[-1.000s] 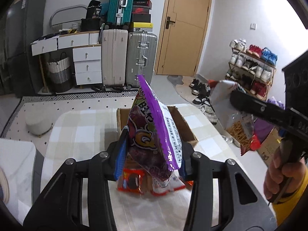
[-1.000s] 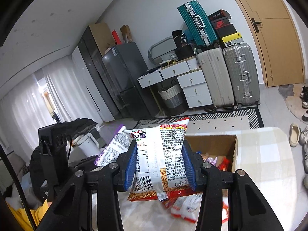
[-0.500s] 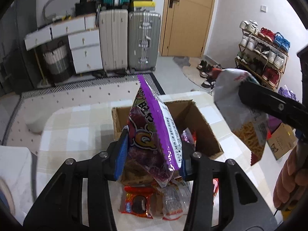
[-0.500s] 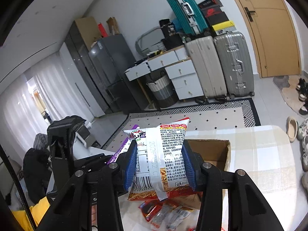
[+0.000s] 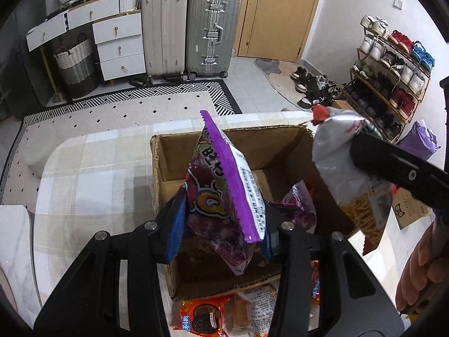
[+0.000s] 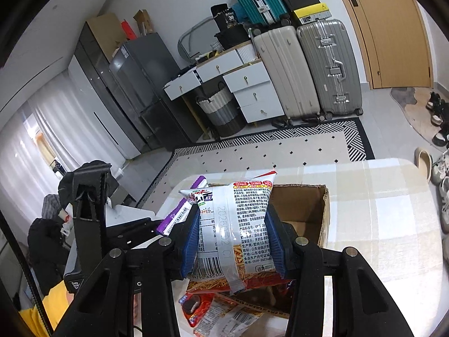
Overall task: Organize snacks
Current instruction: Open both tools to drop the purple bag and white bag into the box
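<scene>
Left wrist view: my left gripper (image 5: 221, 231) is clamped on a purple snack bag (image 5: 224, 196), held edge-on above the open cardboard box (image 5: 168, 168); its blue pads (image 5: 176, 224) press the bag's lower half, and the right pad is mostly hidden behind the packet. Inside the box another purple packet (image 5: 299, 207) shows only in part. Below the box's near wall, a red cookie packet (image 5: 200, 317) and a pale wrapper (image 5: 259, 306) lie on the checked tablecloth (image 5: 84, 185), both cut off by the frame's bottom and my gripper's arms. At right, my right gripper's black arm crosses the white-and-red noodle-stick bag (image 5: 345, 174); my hand (image 5: 421, 266) is cropped at the edge.

Right wrist view: at far left, the left gripper's body blocks part of the room, with a purple bag's corner (image 6: 179, 213) poking out behind. At centre, my right gripper (image 6: 233, 241) is closed on the noodle-stick bag (image 6: 235, 230), back label facing the lens, over the box (image 6: 308, 213). The box's contents are hidden behind the bag.
</scene>
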### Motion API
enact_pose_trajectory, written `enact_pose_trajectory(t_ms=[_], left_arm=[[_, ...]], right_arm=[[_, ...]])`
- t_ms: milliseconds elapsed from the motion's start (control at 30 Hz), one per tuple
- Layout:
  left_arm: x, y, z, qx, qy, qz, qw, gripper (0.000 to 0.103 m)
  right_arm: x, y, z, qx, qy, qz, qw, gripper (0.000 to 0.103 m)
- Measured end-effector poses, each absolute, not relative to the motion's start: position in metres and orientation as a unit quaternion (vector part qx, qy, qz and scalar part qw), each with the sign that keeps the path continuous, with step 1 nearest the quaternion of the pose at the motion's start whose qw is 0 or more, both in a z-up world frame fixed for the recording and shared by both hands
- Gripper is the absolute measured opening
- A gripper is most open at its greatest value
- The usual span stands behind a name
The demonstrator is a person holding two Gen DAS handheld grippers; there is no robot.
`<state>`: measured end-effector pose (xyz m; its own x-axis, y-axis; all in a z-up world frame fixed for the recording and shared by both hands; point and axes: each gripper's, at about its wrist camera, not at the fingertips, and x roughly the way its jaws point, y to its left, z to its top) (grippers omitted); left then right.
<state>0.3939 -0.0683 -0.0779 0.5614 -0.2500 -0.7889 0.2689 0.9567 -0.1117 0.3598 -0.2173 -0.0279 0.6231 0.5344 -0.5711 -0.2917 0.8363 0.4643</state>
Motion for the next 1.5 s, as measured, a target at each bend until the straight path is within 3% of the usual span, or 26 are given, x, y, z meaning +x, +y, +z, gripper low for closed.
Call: enact_pose_trajectory(t_ms=[200,367,433,500,1233,1500], left_arm=[[0.406,-0.069,-0.090,0.008,0.451,-0.149,0.880,0.041],[0.414,-0.070,-0.089,0.008,0.451,-0.144,0.881,0.047],[0.414,-0.069,-0.087,0.017,0.447,-0.138,0.884,0.056],[0.414,-0.065,-0.083,0.018,0.441,-0.133,0.888,0.058],[0.364,-0.040,-0.071,0.018,0.439,-0.105,0.892,0.062],[0.349,-0.032,-0.066,0.017,0.440,-0.101,0.892,0.062]], right_arm=[[0.369,-0.215,-0.039,0.167,0.379,0.228,0.881,0.045],[0.369,-0.212,-0.041,0.164,0.383,0.225,0.881,0.045],[0.369,-0.211,-0.042,0.161,0.385,0.224,0.881,0.045],[0.370,-0.210,-0.043,0.160,0.388,0.224,0.880,0.045],[0.372,-0.186,-0.053,0.101,0.407,0.186,0.888,0.045],[0.372,-0.180,-0.053,0.099,0.408,0.184,0.889,0.051]])
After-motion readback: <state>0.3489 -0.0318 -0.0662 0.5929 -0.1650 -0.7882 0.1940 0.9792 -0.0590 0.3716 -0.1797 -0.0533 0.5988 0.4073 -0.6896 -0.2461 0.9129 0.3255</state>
